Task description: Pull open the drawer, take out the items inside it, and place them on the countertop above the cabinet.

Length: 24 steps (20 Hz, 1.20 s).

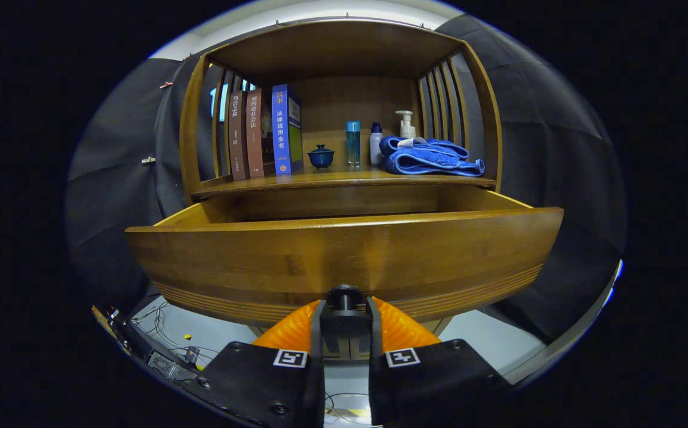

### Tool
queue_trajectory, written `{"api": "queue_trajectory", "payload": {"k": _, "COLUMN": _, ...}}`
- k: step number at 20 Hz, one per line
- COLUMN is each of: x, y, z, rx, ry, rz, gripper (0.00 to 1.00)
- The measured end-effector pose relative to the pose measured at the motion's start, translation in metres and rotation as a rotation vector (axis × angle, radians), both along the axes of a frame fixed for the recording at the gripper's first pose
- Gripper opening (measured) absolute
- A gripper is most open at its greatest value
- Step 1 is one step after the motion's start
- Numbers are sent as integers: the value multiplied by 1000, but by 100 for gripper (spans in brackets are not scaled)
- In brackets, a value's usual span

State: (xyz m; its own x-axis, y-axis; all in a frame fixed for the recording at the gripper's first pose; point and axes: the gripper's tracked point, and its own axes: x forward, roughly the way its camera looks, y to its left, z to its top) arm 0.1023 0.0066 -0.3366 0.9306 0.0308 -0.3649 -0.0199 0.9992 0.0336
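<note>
A wooden drawer [344,255] stands pulled out from the cabinet, its wide front panel facing me. My gripper [344,309] is shut on the drawer's dark round knob [344,295] at the lower middle of that panel, one finger on each side of it. The drawer's inside is hidden behind the front panel, so I cannot tell what lies in it. Above the drawer runs the wooden countertop [344,178], inside an open shelf frame.
On the countertop stand three upright books [264,131], a small dark blue lidded cup [321,156], a tall blue bottle [353,142], a white bottle [376,144], a pump dispenser [406,125] and a folded blue towel [433,157]. Cables [166,339] lie on the floor to the lower left.
</note>
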Motion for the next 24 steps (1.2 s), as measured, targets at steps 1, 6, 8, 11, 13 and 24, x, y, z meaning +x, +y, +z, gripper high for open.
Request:
{"api": "queue_trajectory", "payload": {"k": 1, "x": -4, "y": 0, "z": -2, "rx": -1, "ry": 5, "rz": -1, "gripper": 33}}
{"api": "queue_trajectory", "payload": {"k": 6, "x": -14, "y": 0, "z": -3, "rx": 7, "ry": -4, "rz": -9, "gripper": 33}}
{"api": "queue_trajectory", "payload": {"k": 8, "x": -14, "y": 0, "z": -2, "rx": -1, "ry": -18, "rz": -8, "gripper": 33}}
{"api": "queue_trajectory", "payload": {"k": 11, "x": -15, "y": 2, "z": -12, "rx": 17, "ry": 2, "rz": 4, "gripper": 53}}
{"api": "queue_trajectory", "payload": {"k": 13, "x": -19, "y": 0, "z": -15, "rx": 73, "ry": 20, "rz": -14, "gripper": 75}}
{"api": "queue_trajectory", "payload": {"k": 24, "x": -25, "y": -18, "z": 89, "rx": 25, "ry": -105, "rz": 15, "gripper": 99}}
